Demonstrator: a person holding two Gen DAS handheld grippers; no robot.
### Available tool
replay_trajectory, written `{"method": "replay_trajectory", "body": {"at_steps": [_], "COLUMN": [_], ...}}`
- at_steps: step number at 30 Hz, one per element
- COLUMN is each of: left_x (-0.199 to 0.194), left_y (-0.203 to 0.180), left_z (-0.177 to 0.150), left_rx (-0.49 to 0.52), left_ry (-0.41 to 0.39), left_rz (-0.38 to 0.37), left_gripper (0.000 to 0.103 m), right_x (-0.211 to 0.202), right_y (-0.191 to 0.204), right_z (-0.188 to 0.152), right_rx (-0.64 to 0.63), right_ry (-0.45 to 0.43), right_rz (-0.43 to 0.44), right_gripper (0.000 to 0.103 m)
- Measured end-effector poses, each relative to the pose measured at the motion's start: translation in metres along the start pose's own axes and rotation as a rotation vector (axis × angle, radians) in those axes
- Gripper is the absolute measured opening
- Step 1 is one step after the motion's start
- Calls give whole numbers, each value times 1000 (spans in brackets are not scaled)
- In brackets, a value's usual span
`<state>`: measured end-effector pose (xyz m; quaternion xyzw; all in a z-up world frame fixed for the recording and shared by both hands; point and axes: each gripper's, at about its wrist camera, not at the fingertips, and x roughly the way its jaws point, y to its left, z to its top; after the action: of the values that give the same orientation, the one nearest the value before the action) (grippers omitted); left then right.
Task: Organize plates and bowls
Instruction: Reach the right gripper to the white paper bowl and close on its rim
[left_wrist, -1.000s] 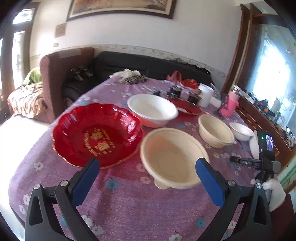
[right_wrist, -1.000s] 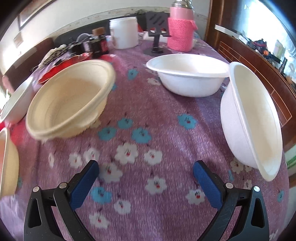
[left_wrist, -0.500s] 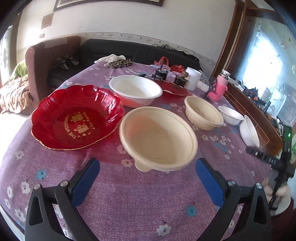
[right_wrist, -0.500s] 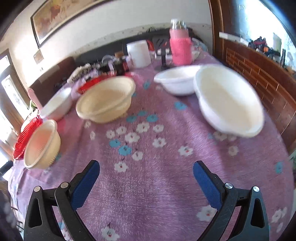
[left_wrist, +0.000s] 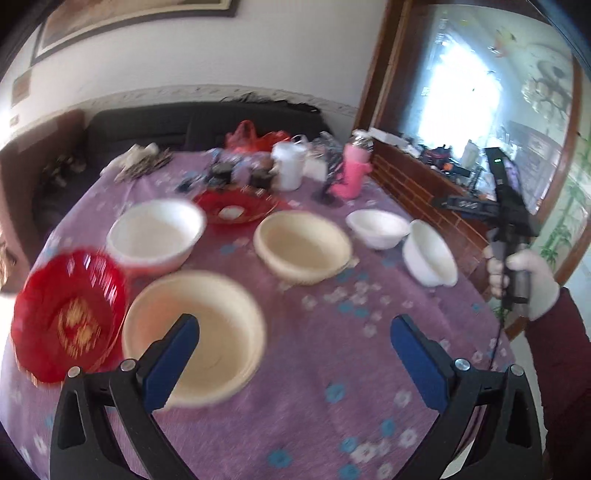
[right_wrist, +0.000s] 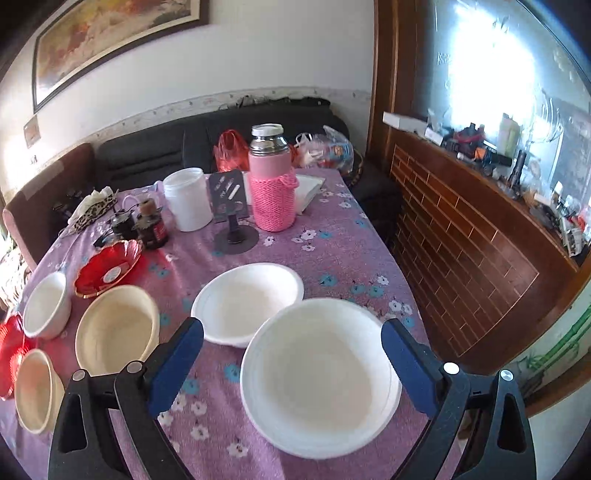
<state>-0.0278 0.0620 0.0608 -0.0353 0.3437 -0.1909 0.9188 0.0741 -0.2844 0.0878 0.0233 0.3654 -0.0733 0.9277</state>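
A white foam bowl (right_wrist: 319, 378) sits low centre in the right wrist frame, directly between the right gripper (right_wrist: 291, 363) and its wide, empty jaws (a second white bowl (right_wrist: 247, 301) touches it behind). The left gripper (left_wrist: 293, 360), equally wide, hangs over the counter (left_wrist: 332, 369), farther off.

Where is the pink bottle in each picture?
Left wrist view: the pink bottle stands far back on the table, right of middle, blurred.
Right wrist view: the pink bottle stands top middle, sharp, with a silver neck and white cap.
Shared landmark: the white jar stands just left of the bottle in both views.
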Motion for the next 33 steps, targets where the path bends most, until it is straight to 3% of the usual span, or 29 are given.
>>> {"method": "replay_trajectory", "body": {"at_steps": [5, 10, 16, 20, 25, 27, 29, 32, 33], "left_x": [33, 120, 238, 290, 326, 337, 345, 353, 354], "left_y": [-36, -60, -55, -56, -64, -71, -75, -75, -74], "left_z": [76, 137, 144, 137, 137, 136, 133, 128, 127], "left_rx": [12, -10, -198, -260, -251, -231, -218, -222, -227], "left_ry": [14, 168, 426, 511, 551, 570, 588, 605, 604], "left_rz": [-62, -50, -91, -75, -51, -46, -36, -39, -41], "left_gripper": [103, 103, 102, 94, 93, 93, 93, 93, 93], "right_x": [20, 51, 113, 143, 171, 180, 187, 195, 196], "right_y": [-24, -37, -32, -22, -16, -18, -20, -21, -20], "right_z": [28, 39, 40, 40, 38, 37, 35, 32, 31], "right_rx": [-2, -18, -61, -101, -140, -133, -120, -106, -103], "right_ry": [51, 117, 256, 316, 373, 399, 424, 456, 457], "right_rz": [8, 50, 98, 124, 104, 120, 136, 158, 165], "right_gripper": [98, 95, 81, 79, 77, 66, 42, 17, 16]}}
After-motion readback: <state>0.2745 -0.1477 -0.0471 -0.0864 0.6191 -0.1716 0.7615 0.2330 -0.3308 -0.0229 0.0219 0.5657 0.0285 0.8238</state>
